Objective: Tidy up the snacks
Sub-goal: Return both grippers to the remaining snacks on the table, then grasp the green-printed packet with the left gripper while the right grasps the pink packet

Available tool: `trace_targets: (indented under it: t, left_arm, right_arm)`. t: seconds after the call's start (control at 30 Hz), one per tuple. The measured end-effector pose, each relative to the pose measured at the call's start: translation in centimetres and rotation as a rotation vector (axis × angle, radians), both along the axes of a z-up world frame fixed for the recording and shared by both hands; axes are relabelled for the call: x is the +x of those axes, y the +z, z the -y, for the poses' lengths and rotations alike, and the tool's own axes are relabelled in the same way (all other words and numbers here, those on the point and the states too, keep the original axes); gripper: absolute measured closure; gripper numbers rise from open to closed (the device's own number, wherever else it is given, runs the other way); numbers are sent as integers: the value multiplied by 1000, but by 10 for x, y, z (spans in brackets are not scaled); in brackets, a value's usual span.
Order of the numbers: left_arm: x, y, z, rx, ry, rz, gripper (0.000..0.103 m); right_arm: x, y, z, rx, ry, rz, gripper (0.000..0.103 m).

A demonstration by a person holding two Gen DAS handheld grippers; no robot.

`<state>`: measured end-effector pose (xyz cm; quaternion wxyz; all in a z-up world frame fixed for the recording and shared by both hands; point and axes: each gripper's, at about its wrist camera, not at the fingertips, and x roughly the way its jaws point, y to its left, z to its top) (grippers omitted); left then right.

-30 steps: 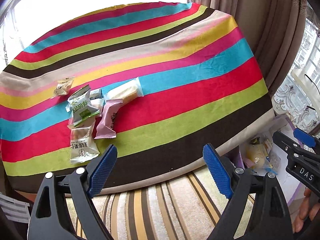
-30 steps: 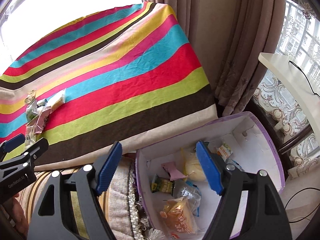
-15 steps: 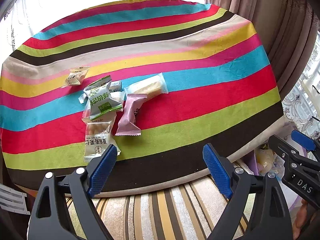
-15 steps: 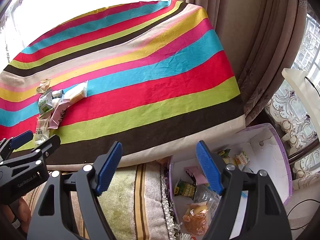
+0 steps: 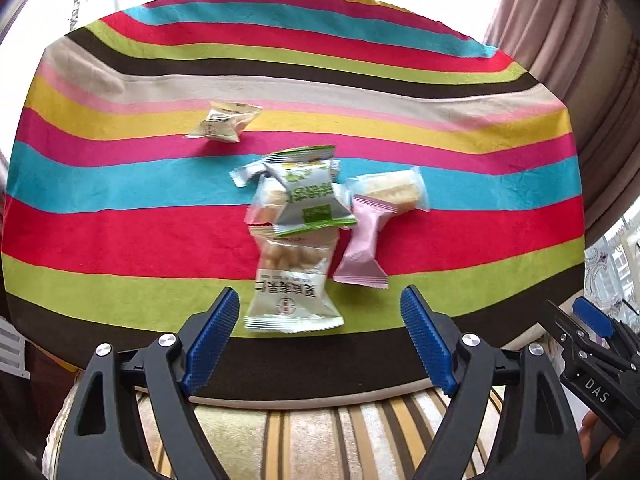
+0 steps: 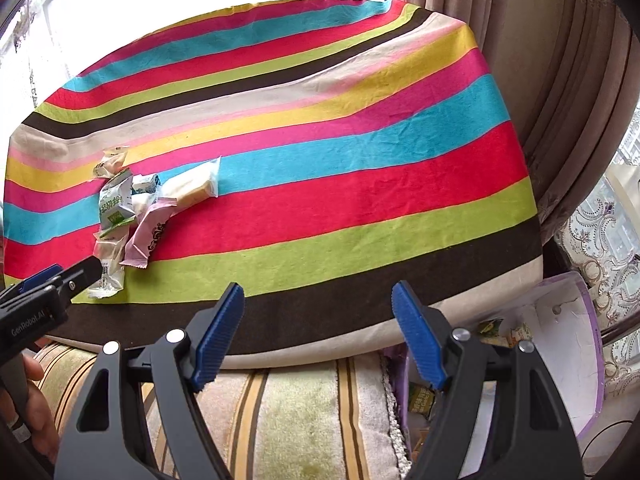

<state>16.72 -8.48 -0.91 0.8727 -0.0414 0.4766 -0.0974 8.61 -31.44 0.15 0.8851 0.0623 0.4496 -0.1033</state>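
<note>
Striped cloth (image 5: 440, 236) now nearer; snack pile (image 5: 304, 216) centred (left gripper (image 5: 320, 332) closing).

both grippers (image 5: 320, 344) (image 6: 318, 334) had black frames, ribbed blue pads (image 5: 212, 336), silver screws; a ring (image 6: 18, 430) circled one finger.

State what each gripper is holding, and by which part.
Nothing is held. The left gripper is closing, its pads not yet on the nut packet. The right gripper is open and empty.

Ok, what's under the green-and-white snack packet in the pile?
The green-and-white snack packet overlaps a clear nut packet and small pale wrapped snacks; whatever lies directly beneath it is covered.
</note>
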Motion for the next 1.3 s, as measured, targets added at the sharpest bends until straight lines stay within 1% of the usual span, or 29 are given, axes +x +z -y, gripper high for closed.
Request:
trace_targets:
  t: [0.1, 0.2, 0.33, 0.53, 0.6, 0.67, 0.8, 0.87, 1.03, 1.1, 1.3]
  left_arm:
    - [11, -3, -18, -12, 35, -12, 31]
    - [23, -4, -25, -37, 32, -13, 33]
    - [43, -3, -21, -59, 5, -9, 34]
    - [77, -12, -11, -49, -6, -21, 34]
    - [86, -17, -8, -50, -9, -33, 36]
    - [89, -19, -5, -47, -18, -33, 38]
    - [94, -26, 0, -41, -42, -42, 54]
    - [93, -27, 1, -22, -44, -25, 58]
    - [90, -26, -6, -60, -34, -2, 62]
    - [87, -24, -11, -79, -22, 13, 62]
    - [79, -16, -29, -97, 28, 53, 62]
  right_arm:
    - [12, -4, -13, -10, 31, -11, 26]
    - [23, -8, -26, -34, 52, -19, 26]
    - [36, -13, -38, -55, 65, -33, 27]
    - [47, -22, -44, -65, 67, -59, 26]
    - [50, -25, -46, -68, 66, -66, 26]
    - [53, -27, -46, -69, 66, -73, 26]
    - [57, -32, -49, -74, 68, -85, 26]
    - [60, -33, -51, -76, 71, -88, 26]
    - [64, -34, -55, -77, 78, -91, 26]
    - [64, -31, -54, -62, 83, -79, 26]
    - [71, -25, -61, -45, 89, -62, 26]
